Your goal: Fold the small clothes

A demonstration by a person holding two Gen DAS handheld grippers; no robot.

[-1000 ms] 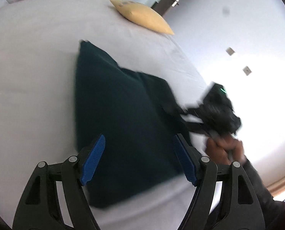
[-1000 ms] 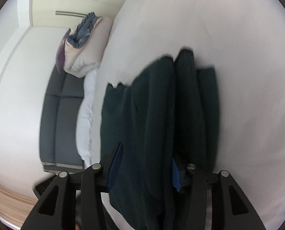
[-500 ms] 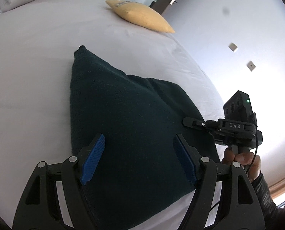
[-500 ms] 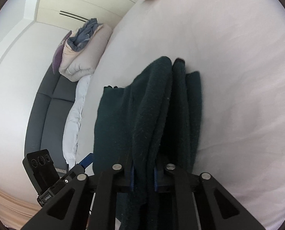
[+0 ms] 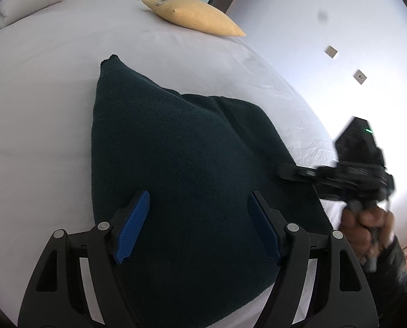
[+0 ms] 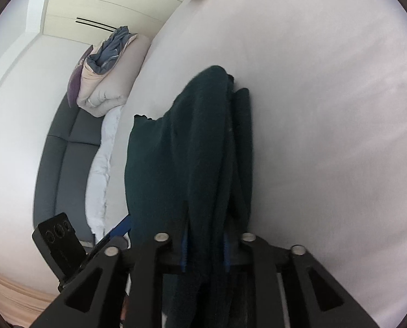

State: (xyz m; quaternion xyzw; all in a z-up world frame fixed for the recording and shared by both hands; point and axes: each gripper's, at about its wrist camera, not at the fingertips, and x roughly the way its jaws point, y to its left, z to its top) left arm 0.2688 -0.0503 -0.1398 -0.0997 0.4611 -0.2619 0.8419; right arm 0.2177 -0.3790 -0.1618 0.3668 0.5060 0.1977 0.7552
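A dark green knitted garment point(image 5: 181, 169) lies partly folded on the white bed point(image 5: 39, 82). My left gripper point(image 5: 200, 224) is open and hovers over its near part, blue pads on either side. My right gripper point(image 6: 203, 248) is shut on a bunched edge of the garment point(image 6: 192, 150), which hangs in folds ahead of it. The right gripper also shows in the left wrist view point(image 5: 307, 173) at the garment's right edge, held by a hand.
A yellow pillow point(image 5: 192, 16) lies at the far side of the bed. A folded duvet with a blue cloth point(image 6: 107, 73) sits on a grey sofa point(image 6: 64, 158) beside the bed. A wall with switches point(image 5: 359, 76) stands on the right.
My right gripper closed on the garment's edge and has pulled it up and a little outward. The left gripper stayed open over the garment.
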